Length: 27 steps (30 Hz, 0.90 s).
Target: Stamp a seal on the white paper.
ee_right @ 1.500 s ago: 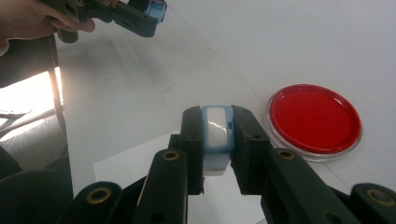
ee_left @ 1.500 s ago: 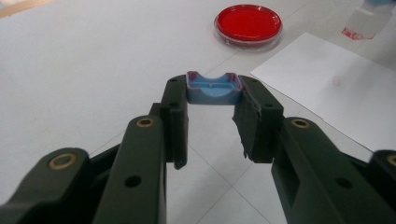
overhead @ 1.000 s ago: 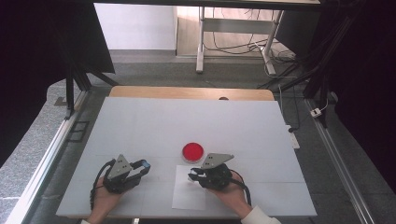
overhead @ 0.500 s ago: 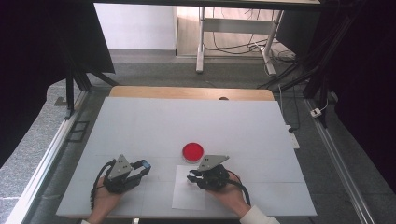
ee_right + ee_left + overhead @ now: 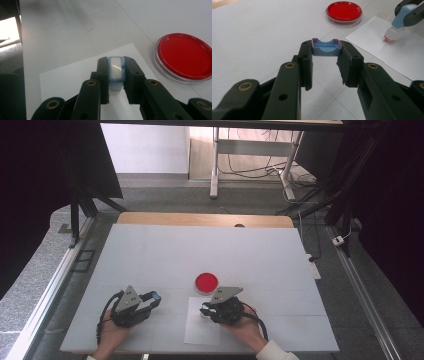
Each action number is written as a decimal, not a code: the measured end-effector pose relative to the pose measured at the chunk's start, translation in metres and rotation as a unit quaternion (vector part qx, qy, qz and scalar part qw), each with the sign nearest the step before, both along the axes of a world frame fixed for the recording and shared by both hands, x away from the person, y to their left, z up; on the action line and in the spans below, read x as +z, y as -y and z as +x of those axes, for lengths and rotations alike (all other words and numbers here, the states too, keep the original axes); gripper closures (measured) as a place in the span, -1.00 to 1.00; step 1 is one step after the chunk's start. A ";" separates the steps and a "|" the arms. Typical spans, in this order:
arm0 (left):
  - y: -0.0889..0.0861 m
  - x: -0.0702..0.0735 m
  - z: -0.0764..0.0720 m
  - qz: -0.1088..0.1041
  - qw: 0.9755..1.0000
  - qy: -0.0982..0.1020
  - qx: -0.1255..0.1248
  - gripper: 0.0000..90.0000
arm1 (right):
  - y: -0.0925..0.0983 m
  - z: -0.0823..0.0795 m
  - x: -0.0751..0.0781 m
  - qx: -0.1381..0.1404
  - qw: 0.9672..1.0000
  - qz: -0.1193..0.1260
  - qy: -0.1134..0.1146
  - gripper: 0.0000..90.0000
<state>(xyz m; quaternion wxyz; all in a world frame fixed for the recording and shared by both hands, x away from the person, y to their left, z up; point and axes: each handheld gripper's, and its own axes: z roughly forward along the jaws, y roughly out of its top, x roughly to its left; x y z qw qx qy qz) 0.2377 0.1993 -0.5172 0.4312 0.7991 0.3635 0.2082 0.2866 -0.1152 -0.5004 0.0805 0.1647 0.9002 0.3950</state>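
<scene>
My right gripper is shut on a light-blue stamp, holding it upright with its foot down on a white sheet of paper. The left gripper view shows that stamp touching the paper, with red at its base. My left gripper is shut on the stamp's blue cap, red-stained at the rim, just above the table. From above, the left gripper is left of the paper and the right gripper is over it. A round red ink pad lies just beyond.
The white table stretches wide beyond the ink pad, with a wooden strip along its far edge. Metal rails run along both sides. Both of the person's hands enter from the near edge.
</scene>
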 end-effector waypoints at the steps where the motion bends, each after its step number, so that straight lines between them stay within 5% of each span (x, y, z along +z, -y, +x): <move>1: 0.000 0.000 0.000 -0.001 1.000 0.000 0.000 0.45 | 0.000 0.000 0.000 0.000 1.000 0.000 0.001 0.67; 27: 0.000 -0.001 0.000 0.002 1.000 -0.002 -0.002 0.45 | -0.004 0.000 -0.004 0.008 1.000 -0.016 0.014 0.67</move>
